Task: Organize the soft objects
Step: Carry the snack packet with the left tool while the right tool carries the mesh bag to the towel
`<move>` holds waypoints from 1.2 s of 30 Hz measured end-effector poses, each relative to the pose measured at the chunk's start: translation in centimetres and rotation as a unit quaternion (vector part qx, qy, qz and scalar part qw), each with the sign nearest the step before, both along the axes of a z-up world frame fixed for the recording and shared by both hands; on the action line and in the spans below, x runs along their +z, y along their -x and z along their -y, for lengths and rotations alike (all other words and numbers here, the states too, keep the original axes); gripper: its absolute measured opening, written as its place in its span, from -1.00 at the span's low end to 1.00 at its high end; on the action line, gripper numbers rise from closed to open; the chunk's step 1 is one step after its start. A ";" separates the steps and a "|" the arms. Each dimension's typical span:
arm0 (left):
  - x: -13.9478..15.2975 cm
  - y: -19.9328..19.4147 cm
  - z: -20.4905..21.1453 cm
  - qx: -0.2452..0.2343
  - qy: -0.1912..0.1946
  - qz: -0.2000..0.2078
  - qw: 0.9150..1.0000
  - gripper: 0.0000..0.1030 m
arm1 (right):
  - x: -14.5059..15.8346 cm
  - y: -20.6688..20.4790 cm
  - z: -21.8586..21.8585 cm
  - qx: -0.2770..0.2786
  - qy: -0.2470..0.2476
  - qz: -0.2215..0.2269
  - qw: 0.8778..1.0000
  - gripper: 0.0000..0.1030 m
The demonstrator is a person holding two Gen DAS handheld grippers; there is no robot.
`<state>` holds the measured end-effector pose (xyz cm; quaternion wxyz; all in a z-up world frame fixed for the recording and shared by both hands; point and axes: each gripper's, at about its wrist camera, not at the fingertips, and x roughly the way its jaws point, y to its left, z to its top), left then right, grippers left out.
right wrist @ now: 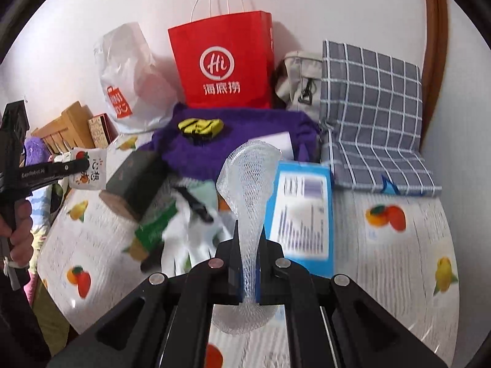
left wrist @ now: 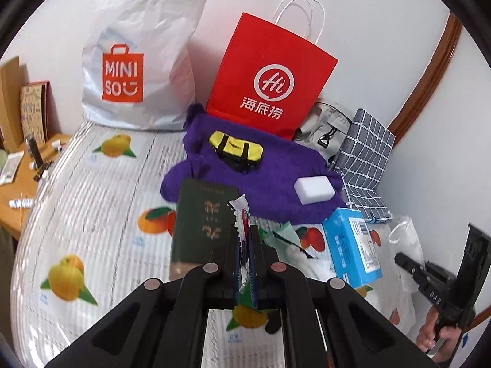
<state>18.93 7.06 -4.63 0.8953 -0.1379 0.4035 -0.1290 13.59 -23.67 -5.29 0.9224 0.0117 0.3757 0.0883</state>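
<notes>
- Broadly, a table under a fruit-print cloth (left wrist: pixel 101 190) fills both views; every place below is told from the red paper bag (left wrist: pixel 270 76) standing at the wall.
- Left of the red bag leans a white plastic shopping bag (left wrist: pixel 138 61); right of it sit a grey pouch (left wrist: pixel 328 125) and a folded grey checked cloth (left wrist: pixel 368 159).
- Just in front of the red bag lies a purple knitted cloth (left wrist: pixel 270 171), with a small yellow-and-black bag (left wrist: pixel 236 150) and a white sponge block (left wrist: pixel 313 189) resting on it.
- Nearer than the purple cloth are a dark green box (left wrist: pixel 202 227) and a blue carton (left wrist: pixel 353 245).
- Well in front of the red bag, the left gripper (left wrist: pixel 244 245) is clamped tight on a snack packet (left wrist: pixel 241 214), lifted clear of the cloth.
- Beside it, the right gripper (right wrist: pixel 248 245) is pinched together on a white foam net sleeve (right wrist: pixel 248 181), which fans out above the tips.
</notes>
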 end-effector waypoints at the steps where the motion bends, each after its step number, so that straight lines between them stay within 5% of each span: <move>1: 0.2 -0.4 0.1 0.000 -0.007 0.002 1.000 -0.89 | 0.3 -0.7 -0.1 -0.001 0.001 0.001 1.000 -0.91; 23: 1.8 -8.7 2.0 -0.023 -0.053 0.013 0.998 -0.89 | 1.1 -13.8 -1.1 -0.015 0.006 -0.020 1.000 -0.91; 36: 0.1 -13.6 2.7 -0.038 -0.028 -0.009 0.999 -0.89 | -0.8 -19.3 -0.9 -0.024 0.003 -0.039 0.999 -0.91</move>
